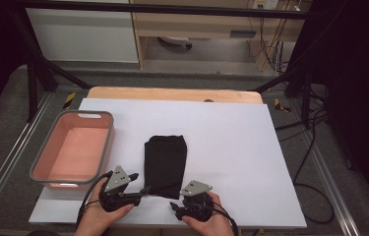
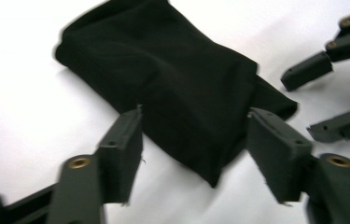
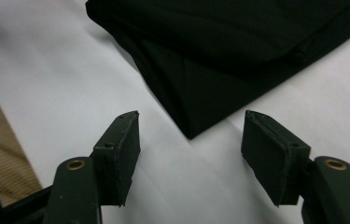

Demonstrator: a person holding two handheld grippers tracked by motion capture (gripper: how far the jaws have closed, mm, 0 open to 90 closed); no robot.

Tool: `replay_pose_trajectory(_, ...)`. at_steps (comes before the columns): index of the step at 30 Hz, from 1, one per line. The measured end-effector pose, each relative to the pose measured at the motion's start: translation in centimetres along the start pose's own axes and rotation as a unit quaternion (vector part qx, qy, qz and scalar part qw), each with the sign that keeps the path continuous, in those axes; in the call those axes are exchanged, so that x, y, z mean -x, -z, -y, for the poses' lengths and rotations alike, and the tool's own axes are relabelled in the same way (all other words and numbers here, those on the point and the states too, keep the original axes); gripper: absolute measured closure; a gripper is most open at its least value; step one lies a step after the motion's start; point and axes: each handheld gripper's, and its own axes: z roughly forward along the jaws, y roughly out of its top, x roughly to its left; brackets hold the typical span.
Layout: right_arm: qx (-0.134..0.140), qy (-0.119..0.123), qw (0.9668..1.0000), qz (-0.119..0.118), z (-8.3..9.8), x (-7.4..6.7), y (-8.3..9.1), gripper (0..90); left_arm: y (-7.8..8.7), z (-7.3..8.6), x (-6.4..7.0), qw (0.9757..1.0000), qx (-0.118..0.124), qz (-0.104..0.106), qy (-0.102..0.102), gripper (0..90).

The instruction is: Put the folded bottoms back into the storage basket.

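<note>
A folded black cloth [image 1: 165,164] lies flat on the white tabletop [image 1: 236,147], its long side running away from me. My left gripper [image 1: 140,183] stands at the cloth's near left corner. In the left gripper view its jaws [image 2: 195,121] are open, and the cloth's [image 2: 172,70] near corner lies between them without being pressed. My right gripper [image 1: 173,209] sits just in front of the cloth's near edge, also open. In the right gripper view a corner of the cloth [image 3: 238,42] points into the gap ahead of the jaws [image 3: 191,121]. The right gripper [image 2: 301,106] also appears at the right of the left gripper view.
A pink basin with a grey rim [image 1: 86,116] stands at the left of the table, close to my left hand. The wooden table edge [image 1: 172,93] shows beyond the white sheet. Black frame poles and cables surround the table.
</note>
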Motion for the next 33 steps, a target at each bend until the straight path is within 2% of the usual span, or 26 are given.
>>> replay_pose_trajectory(2, 0.003, 0.006, 0.9999, 0.008, -0.2, -0.1, -0.4, 38.8, -0.2, -0.1, -0.2, 1.0000, 0.001, 0.001, 0.005, 32.5)
replay_pose_trajectory(4, 0.004, 0.006, 0.9999, 0.010, -0.5, -0.1, -0.7, 39.4, -0.4, -0.3, -0.2, 1.0000, 0.000, 0.003, 0.001, 30.7)
replay_pose_trajectory(8, 0.008, 0.009, 0.9998, 0.015, -0.8, -0.4, -1.1, 48.5, -0.4, -0.3, -0.3, 1.0000, -0.002, 0.001, -0.003, 30.4)
replay_pose_trajectory(11, 0.014, 0.005, 0.9997, 0.020, -0.8, -0.5, -1.2, 59.5, -0.3, -0.6, -0.5, 0.9999, 0.008, -0.006, 0.003, 30.1)
replay_pose_trajectory(15, 0.019, 0.015, 0.9996, 0.013, -0.8, -0.3, -1.2, 85.3, -0.3, -0.5, -0.8, 0.9999, 0.008, -0.011, 0.008, 28.4)
replay_pose_trajectory(16, 0.019, 0.014, 0.9997, 0.010, -0.9, -0.3, -1.2, 87.1, -0.2, -0.4, -0.9, 0.9998, 0.008, -0.012, 0.014, 26.4)
replay_pose_trajectory(20, 0.013, 0.014, 0.9998, 0.002, -0.8, -0.4, -0.9, 88.7, 0.2, -0.4, -1.2, 0.9996, 0.017, -0.017, 0.018, 23.1)
replay_pose_trajectory(24, 0.007, 0.013, 0.9999, -0.008, -0.2, -0.7, 0.0, 88.9, -0.1, -0.3, -1.3, 0.9996, 0.012, -0.009, 0.025, 20.0)
replay_pose_trajectory(30, 0.003, 0.012, 0.9997, -0.021, 0.5, -1.0, 0.7, 89.0, -0.5, -0.6, -1.0, 0.9998, 0.014, -0.008, 0.013, 18.2)
replay_pose_trajectory(33, 0.000, 0.011, 0.9996, -0.026, 0.4, -0.9, 0.6, 88.9, -0.5, -0.5, -0.9, 0.9997, 0.014, -0.003, 0.019, 16.3)
